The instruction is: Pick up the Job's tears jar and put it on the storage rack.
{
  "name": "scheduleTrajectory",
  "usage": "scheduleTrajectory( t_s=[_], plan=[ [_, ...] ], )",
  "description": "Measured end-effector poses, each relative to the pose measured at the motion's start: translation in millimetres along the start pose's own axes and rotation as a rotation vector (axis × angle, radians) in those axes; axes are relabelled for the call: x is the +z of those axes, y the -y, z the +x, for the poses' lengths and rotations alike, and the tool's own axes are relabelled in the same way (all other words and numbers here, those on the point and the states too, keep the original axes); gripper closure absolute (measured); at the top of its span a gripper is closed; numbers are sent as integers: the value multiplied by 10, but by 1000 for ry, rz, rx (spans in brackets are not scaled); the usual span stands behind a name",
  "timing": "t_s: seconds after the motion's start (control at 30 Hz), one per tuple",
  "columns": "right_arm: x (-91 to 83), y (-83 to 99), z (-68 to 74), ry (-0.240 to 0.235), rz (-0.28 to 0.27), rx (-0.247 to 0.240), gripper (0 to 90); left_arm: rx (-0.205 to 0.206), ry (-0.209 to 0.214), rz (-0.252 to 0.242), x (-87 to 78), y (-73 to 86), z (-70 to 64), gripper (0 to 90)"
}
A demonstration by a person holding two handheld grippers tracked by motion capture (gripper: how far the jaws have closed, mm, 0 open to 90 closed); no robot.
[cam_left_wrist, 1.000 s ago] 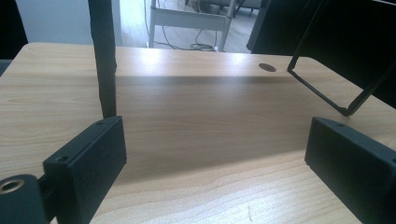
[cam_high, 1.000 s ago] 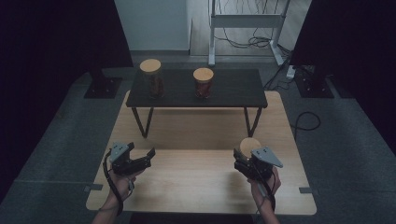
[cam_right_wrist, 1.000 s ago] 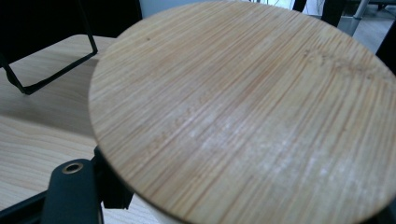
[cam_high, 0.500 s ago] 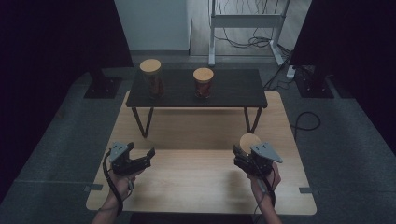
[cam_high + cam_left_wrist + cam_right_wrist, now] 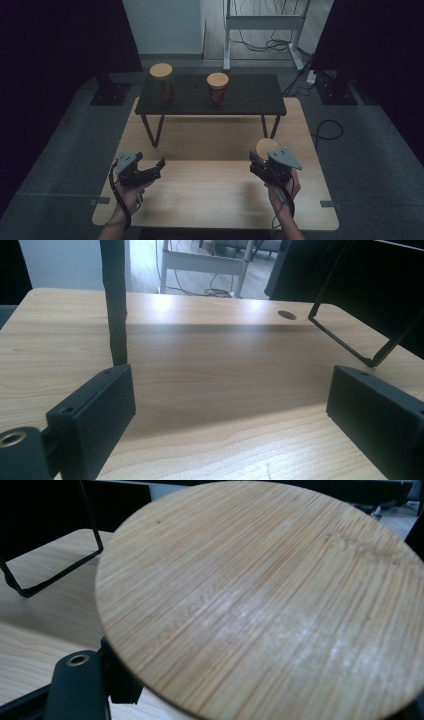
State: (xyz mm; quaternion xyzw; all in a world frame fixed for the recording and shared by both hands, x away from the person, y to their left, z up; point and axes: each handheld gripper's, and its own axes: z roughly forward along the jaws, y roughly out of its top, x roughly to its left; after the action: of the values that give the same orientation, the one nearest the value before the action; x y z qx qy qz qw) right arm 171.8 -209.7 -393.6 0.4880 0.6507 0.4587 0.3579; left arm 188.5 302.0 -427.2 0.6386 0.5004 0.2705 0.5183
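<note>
The right gripper (image 5: 264, 159) clasps a wooden-lidded jar (image 5: 265, 147) near the wooden table's (image 5: 210, 200) right edge. The left gripper (image 5: 155, 167), jaws spread wide and empty, hovers near the left edge.

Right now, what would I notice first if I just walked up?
Probably the round wooden lid at the right gripper, big and close in the right gripper view. Next, two jars with wooden lids on the dark shelf at the back. The left gripper hovers open over the table.
</note>
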Motion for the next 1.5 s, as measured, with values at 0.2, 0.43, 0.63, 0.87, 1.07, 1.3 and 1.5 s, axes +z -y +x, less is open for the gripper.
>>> scheduleTrajectory(
  t_s=[0.2,0.43,0.63,0.87,1.07,1.3,1.5],
  plan=[
    [13,-53,1,0,-8,-6,251,-3,-1,-2,-5,-1,4,51],
    [22,-105,1,1,-19,-7,251,-2,-2,-2,-6,-3,7,51],
    [29,-150,13,4,-26,-15,252,-4,-4,-5,-12,-5,10,52],
    [59,-207,34,5,-33,-30,251,-5,-5,-7,-16,-7,12,52],
    [76,-247,49,2,-38,-36,251,-4,-5,-9,-21,-9,18,52],
    [91,-273,50,3,-39,-36,251,-3,-4,-7,-18,-10,20,52],
    [96,-305,54,3,-44,-41,251,-3,-4,-6,-17,-10,20,51]
  ],
)
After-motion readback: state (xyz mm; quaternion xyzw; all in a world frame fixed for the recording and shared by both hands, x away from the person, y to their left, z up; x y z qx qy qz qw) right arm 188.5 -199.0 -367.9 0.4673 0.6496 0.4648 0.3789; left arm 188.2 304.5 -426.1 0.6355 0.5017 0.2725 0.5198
